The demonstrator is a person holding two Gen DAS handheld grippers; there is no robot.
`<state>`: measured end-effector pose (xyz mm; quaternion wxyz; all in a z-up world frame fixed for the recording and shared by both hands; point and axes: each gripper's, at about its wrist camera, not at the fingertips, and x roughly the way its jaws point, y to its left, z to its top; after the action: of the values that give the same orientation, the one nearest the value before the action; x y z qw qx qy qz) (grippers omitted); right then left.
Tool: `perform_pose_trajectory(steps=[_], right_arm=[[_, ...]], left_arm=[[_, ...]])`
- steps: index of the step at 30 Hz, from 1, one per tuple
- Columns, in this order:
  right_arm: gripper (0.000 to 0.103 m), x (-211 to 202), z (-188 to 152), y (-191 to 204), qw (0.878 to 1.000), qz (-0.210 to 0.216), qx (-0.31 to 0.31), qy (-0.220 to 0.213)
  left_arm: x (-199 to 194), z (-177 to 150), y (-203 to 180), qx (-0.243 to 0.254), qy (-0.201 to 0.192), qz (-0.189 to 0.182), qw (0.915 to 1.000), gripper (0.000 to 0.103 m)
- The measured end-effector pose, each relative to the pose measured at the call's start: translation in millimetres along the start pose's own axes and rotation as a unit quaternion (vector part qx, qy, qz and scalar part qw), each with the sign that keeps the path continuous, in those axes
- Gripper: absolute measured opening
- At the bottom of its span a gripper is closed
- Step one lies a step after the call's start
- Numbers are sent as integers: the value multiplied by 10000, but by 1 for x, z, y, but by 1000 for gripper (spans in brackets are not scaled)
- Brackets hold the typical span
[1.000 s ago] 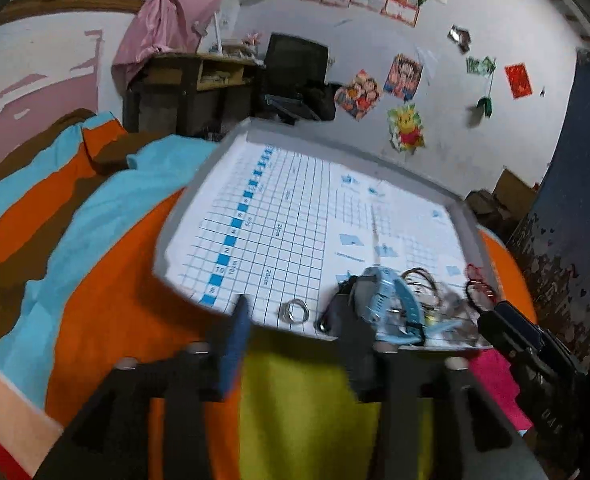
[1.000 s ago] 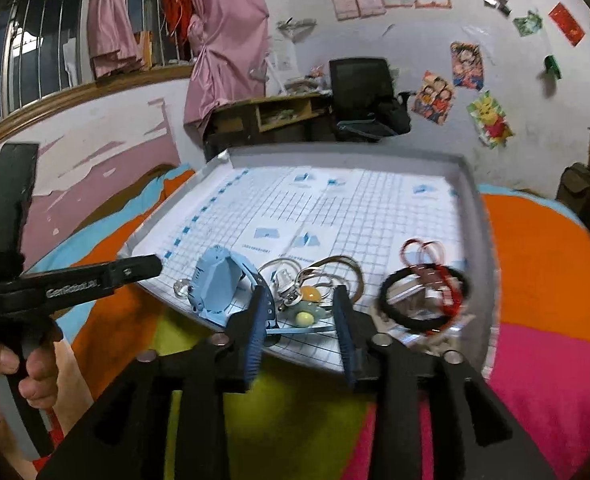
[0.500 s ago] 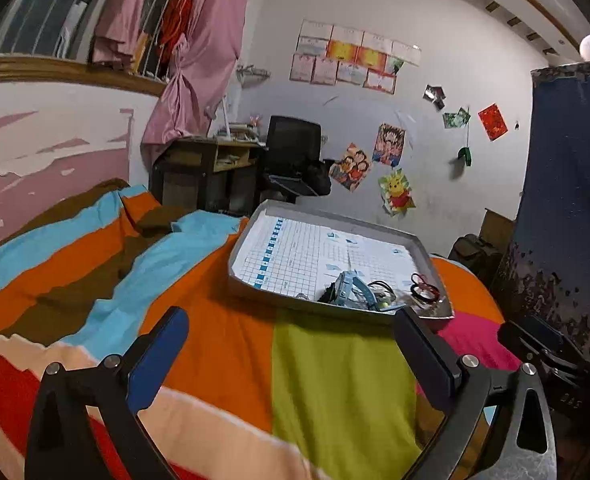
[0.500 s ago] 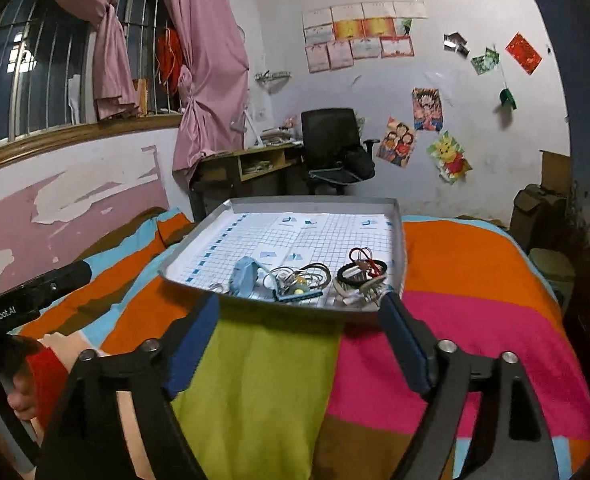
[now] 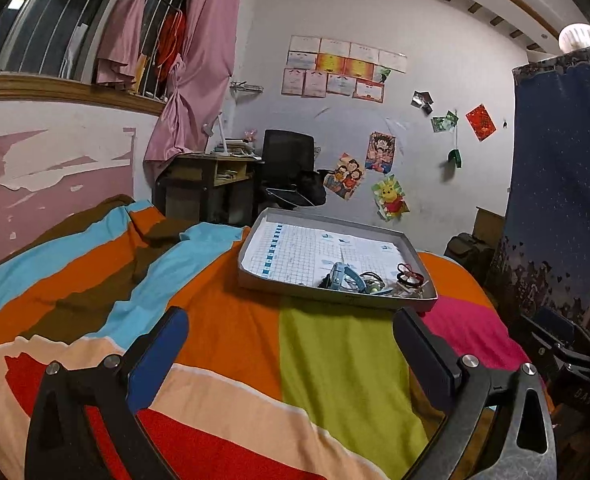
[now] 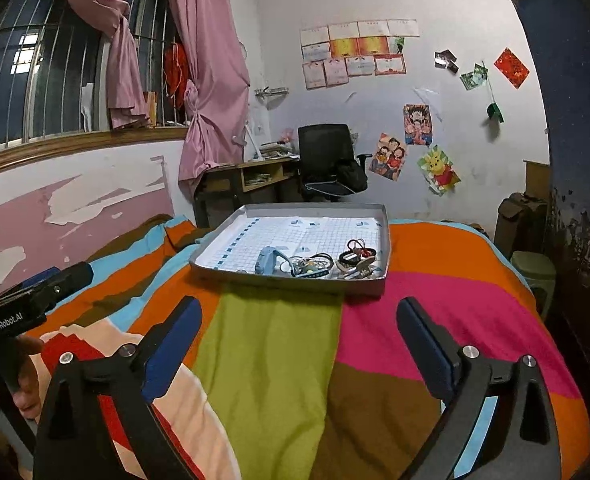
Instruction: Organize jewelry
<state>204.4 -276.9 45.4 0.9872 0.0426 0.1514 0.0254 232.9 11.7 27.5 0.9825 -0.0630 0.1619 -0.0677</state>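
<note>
A shallow grey tray with a gridded paper liner lies on the striped bed cover. In its near right corner lies a pile of jewelry: a light blue watch, thin bangles, and black and red hair ties. My left gripper is open and empty, well back from the tray. My right gripper is open and empty, also well short of the tray. The left gripper's body shows at the left of the right wrist view.
The bed cover has orange, green, pink and blue blocks. A desk and a black office chair stand beyond the bed. A dark blue wardrobe curtain hangs at the right. A green stool stands beside the bed.
Both grippers have pulled far back from the tray and opened wide. A second ago they were nearly closed right at the tray's near edge by the jewelry pile.
</note>
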Motion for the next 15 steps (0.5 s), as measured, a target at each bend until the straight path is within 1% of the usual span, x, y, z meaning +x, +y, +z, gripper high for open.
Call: perform_pose_trajectory(steps=[15], right_arm=[[96, -5, 1, 4, 10000, -4, -26, -44]], left_arm=[[-2, -4, 6, -51, 9, 55, 10000, 103]])
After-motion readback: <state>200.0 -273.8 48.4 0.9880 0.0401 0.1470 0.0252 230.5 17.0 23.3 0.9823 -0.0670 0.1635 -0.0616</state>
